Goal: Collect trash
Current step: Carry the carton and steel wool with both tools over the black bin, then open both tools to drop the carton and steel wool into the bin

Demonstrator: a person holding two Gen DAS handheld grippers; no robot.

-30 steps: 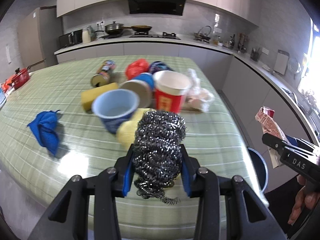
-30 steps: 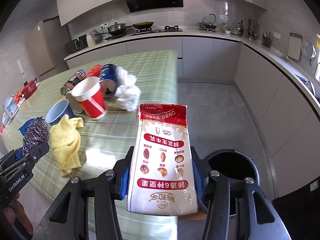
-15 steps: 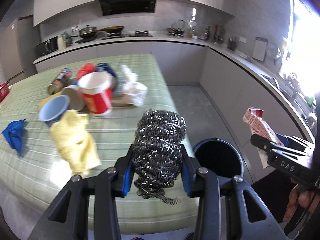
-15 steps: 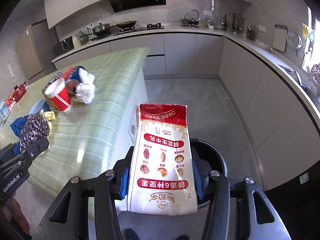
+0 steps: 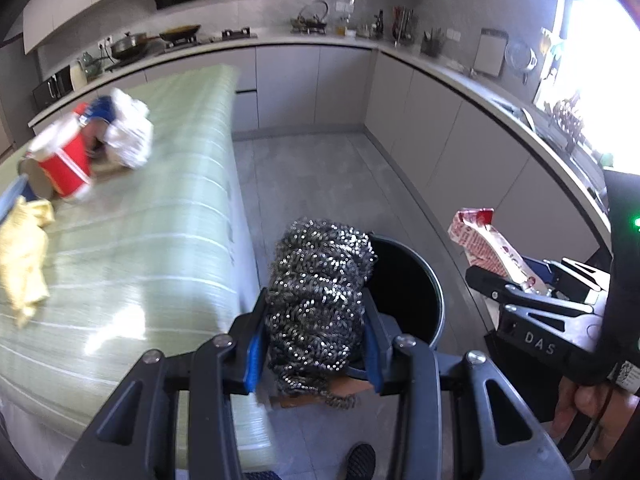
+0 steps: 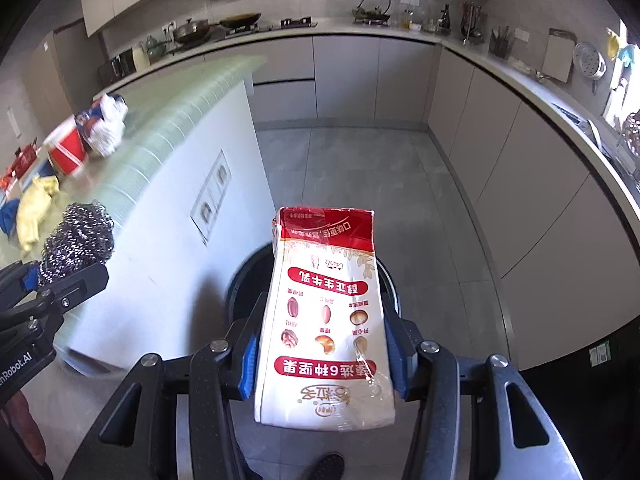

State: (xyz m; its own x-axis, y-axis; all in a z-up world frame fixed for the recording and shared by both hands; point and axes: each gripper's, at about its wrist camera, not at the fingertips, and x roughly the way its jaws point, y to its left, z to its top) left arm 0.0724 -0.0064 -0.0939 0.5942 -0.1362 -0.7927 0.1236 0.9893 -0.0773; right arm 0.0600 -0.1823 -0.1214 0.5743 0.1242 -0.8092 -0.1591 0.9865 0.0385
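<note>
Left gripper (image 5: 316,344) has its jaws pinching the steel scourer (image 5: 320,292), blue pads pressed into both flanks of the coil, a loose strand hanging below them. Just ahead of those jaws and partly hidden behind the scourer sits the dark round bin (image 5: 416,292) on the grey floor (image 5: 320,176). Off to the left of the jaws runs the green-striped surface (image 5: 152,240), its edge just beside the scourer.

Right gripper (image 6: 322,356) has its jaws clamped on the carton (image 6: 326,320), a red-and-white box with nut pictures, print upside down from this camera, red end pointing away. The bin (image 6: 240,292) lies directly beyond and under the carton, its rim showing on either side. From the left camera that same carton (image 5: 488,244) sticks up to the right of the left jaws, tilted, above the right gripper's black body, with a hand (image 5: 592,412) gripping the handle below.

Back on the surface, far to the left of both sets of jaws: a yellow cloth (image 5: 24,268) crumpled near the edge of view, a red paper cup (image 5: 66,160) tipped over, a white crumpled bag (image 5: 130,136) touching a blue can (image 5: 102,108) behind it. All blurred, details hard to read. A shoe (image 6: 326,466) shows at the bottom under the right jaws.
</note>
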